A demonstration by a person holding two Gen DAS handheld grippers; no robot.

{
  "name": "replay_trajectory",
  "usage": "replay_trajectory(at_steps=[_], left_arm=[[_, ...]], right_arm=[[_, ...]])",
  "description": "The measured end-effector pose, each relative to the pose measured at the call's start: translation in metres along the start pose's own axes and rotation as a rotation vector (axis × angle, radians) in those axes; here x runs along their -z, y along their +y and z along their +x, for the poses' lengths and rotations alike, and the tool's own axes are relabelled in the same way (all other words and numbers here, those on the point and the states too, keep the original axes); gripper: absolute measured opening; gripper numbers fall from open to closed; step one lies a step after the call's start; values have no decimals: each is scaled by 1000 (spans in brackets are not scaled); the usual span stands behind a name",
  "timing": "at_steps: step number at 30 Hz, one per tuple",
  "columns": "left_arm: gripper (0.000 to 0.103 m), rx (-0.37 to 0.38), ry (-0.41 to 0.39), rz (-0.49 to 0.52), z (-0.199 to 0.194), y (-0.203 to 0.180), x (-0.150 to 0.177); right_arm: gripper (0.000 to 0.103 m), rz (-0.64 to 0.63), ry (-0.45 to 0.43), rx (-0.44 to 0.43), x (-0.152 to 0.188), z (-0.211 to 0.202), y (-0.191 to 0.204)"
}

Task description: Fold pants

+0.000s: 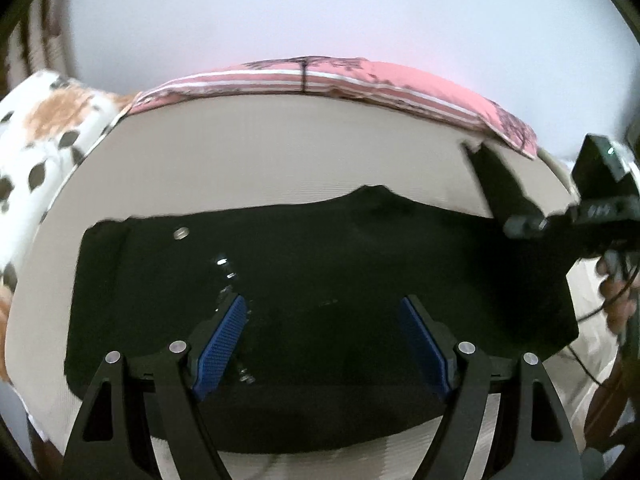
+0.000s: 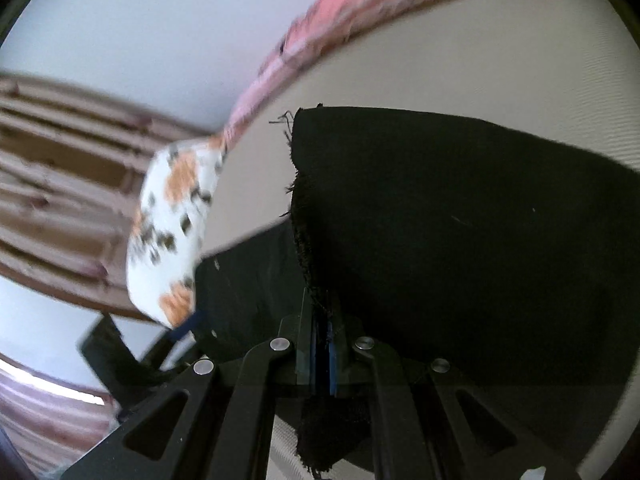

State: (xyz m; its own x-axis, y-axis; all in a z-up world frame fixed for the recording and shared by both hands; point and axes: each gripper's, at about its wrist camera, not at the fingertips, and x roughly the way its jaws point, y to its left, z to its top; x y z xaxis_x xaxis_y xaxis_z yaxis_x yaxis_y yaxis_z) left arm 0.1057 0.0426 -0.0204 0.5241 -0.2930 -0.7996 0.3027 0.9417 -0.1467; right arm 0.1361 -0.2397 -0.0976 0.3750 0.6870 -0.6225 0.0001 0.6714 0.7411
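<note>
pants: black pants [image 1: 320, 280] lie spread flat on the bed, waist end with its metal button [image 1: 182, 234] toward the left of my left wrist view; one leg end is lifted off the bed at the right
pants hem: frayed edge [image 2: 298, 216] hangs up in front of my right camera, threads loose
right tongs: my right tongs [image 2: 322, 354] are pressed together, pinching the black pants fabric between the blue pads; seen from the left wrist view they sit at the far right [image 1: 524, 226] with the leg raised
left tongs: my left tongs [image 1: 322, 340] are spread wide above the pants, blue pads [image 1: 218, 348] apart, nothing pinched
bed: beige mattress cover [image 1: 260, 160] under the pants
beyond: pink striped pillow [image 1: 360, 76] along the far edge; white spotted pillow [image 1: 44, 136] at the left corner
blur: right wrist view smeared
</note>
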Motion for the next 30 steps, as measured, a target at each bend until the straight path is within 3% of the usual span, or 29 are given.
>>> replay_trajectory(at_steps=[7, 10, 12, 14, 19, 21, 24, 27, 30], left_arm=[[79, 30, -3, -43, -1, 14, 5], [79, 53, 1, -53, 1, 15, 5], [79, 65, 10, -59, 3, 15, 7], [79, 78, 13, -60, 4, 14, 7], [79, 149, 43, -71, 5, 9, 7], [79, 175, 59, -70, 8, 5, 7], [79, 201, 96, -75, 14, -1, 6], [79, 209, 96, -87, 14, -4, 2], [79, 245, 95, -97, 14, -10, -5]], right_arm=[[7, -128, 122, 138, 16, 59, 30], [13, -165, 140, 180, 20, 68, 37], [28, -149, 150, 149, 21, 68, 36], [36, -143, 155, 131, 22, 67, 39], [42, -133, 105, 68, 25, 38, 47], [57, -111, 98, 9, 27, 25, 47], [58, -24, 86, -129, 34, 4, 36], [62, -13, 77, -207, 39, -8, 34], [63, -39, 54, -107, 41, -9, 35]])
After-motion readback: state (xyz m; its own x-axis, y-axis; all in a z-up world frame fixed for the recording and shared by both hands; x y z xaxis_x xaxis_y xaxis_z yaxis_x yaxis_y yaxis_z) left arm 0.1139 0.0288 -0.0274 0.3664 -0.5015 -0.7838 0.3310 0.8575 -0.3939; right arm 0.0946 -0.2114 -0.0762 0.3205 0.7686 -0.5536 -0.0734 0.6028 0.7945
